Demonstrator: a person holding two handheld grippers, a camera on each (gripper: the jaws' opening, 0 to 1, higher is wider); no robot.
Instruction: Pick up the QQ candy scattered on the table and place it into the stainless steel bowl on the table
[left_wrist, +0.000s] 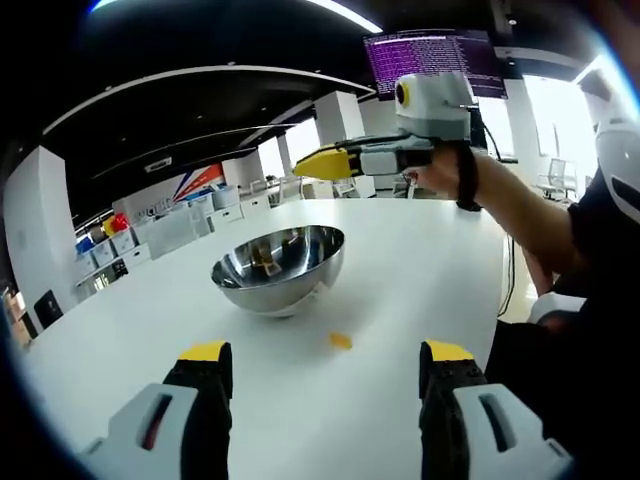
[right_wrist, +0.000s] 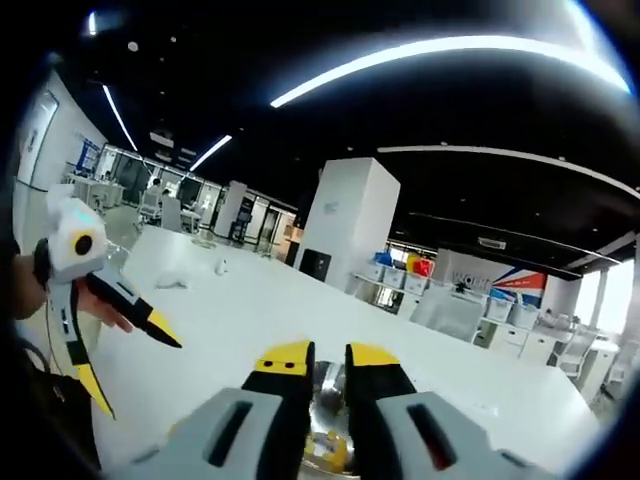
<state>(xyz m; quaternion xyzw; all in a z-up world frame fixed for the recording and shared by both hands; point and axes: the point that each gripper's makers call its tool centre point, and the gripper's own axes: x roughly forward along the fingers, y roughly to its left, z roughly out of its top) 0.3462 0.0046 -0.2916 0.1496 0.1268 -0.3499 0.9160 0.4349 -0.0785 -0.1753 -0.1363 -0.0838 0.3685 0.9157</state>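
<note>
Left gripper view: left hand-held gripper (left_wrist: 325, 365) released, jaws wide apart; a yellow QQ candy (left_wrist: 340, 341) lies on the white counter (left_wrist: 420, 270) between them, stainless steel bowl (left_wrist: 279, 268) at 11 o'clock beyond. Right gripper view: right hand-held gripper (right_wrist: 318, 362) nearly closed, directly above the bowl (right_wrist: 328, 415); any grasp cannot be told.

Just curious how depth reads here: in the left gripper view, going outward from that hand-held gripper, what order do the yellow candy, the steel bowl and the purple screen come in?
1. Yellow candy, on the table just ahead of the jaws.
2. Steel bowl, behind it, slightly left.
3. Purple screen, far back, upper right.
</note>
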